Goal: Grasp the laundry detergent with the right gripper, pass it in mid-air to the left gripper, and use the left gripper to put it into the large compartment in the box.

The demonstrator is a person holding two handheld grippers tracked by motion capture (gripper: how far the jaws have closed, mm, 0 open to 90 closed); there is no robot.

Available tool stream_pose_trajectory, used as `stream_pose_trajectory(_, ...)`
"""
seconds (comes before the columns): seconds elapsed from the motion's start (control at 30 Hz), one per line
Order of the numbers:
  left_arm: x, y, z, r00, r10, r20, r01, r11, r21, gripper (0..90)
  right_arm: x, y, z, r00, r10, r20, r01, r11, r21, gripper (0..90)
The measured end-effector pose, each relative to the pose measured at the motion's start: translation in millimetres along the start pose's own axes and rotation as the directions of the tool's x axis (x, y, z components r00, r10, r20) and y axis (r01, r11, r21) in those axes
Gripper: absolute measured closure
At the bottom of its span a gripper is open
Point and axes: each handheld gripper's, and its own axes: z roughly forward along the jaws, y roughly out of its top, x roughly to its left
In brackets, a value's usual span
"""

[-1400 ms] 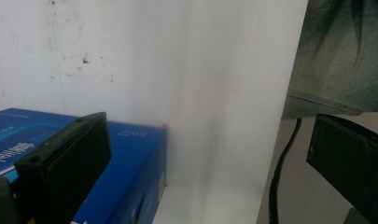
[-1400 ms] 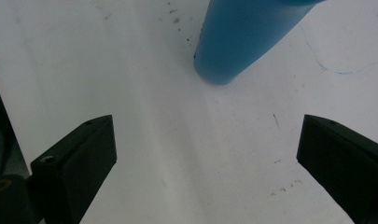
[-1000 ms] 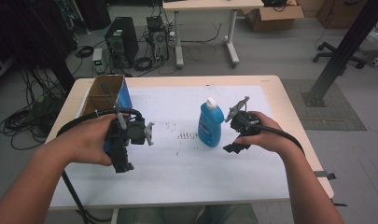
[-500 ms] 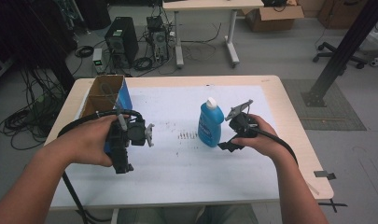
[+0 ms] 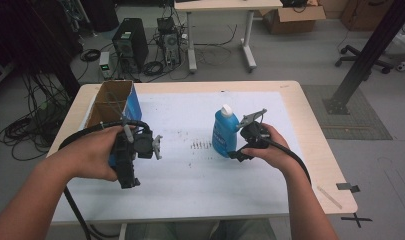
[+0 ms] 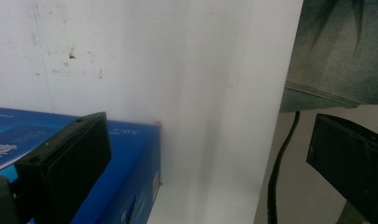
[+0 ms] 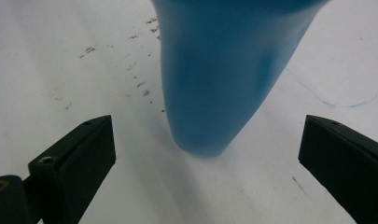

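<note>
In the right gripper view the two black jaws stand wide apart, one at 8 o'clock and one at 4 o'clock, with the blue bottle point(image 7: 214, 79) upright between them and a little ahead, touched by neither. The bottle's base rests on the white surface point(image 7: 60, 74), which carries small dark specks at 11 o'clock of it.

In the left gripper view the jaws are likewise spread, gripping nothing; the 8 o'clock jaw overlaps the blue box point(image 6: 130, 163), and the other jaw hangs past the surface's edge, where a black cable point(image 6: 277, 172) runs down.

From the high view, the right gripper point(image 5: 241, 145) sits just at 3 o'clock of the bottle point(image 5: 224, 132), whose white cap points up near the surface's centre. The left gripper point(image 5: 131, 165) is held at 8 o'clock of the centre, just in front of the open cardboard box with a blue side point(image 5: 112, 100) standing at 10 o'clock. The bottle and box are well apart.
</note>
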Motion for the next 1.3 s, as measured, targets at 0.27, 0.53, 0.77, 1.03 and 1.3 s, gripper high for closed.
stream_pose_trajectory(0.27, -0.6, -1.7, 0.6, 1.0000, 0.000, -0.001, 0.000, 1.0000, 0.008, 0.2, 0.1, 3.0, 4.3, 1.0000, 0.008, 0.005, -0.008, 0.999, -0.039, 3.4)
stream_pose_trajectory(0.53, -2.1, -2.7, -1.1, 0.9999, -0.001, -0.012, 0.001, 0.9999, 0.011, 0.2, -0.6, 4.2, 5.6, 0.9995, 0.025, 0.017, -0.024, 0.996, -0.085, 3.0)
stream_pose_trajectory(0.77, -1.7, -5.0, -4.6, 0.9998, 0.001, -0.019, -0.001, 1.0000, 0.008, 0.2, -1.8, 4.2, 11.1, 0.9986, 0.044, 0.028, -0.041, 0.994, -0.101, 2.9)
stream_pose_trajectory(1.03, -3.1, -6.4, -2.4, 0.9998, -0.001, -0.019, 0.001, 1.0000, 0.007, 0.2, -2.1, 6.7, 13.8, 0.9980, 0.055, 0.030, -0.051, 0.990, -0.131, 2.8)
stream_pose_trajectory(1.3, -3.2, -9.3, -4.1, 0.9997, -0.006, -0.022, 0.006, 1.0000, 0.007, 0.2, -0.8, 6.0, 22.0, 0.9972, 0.067, 0.034, -0.061, 0.985, -0.160, 2.4)
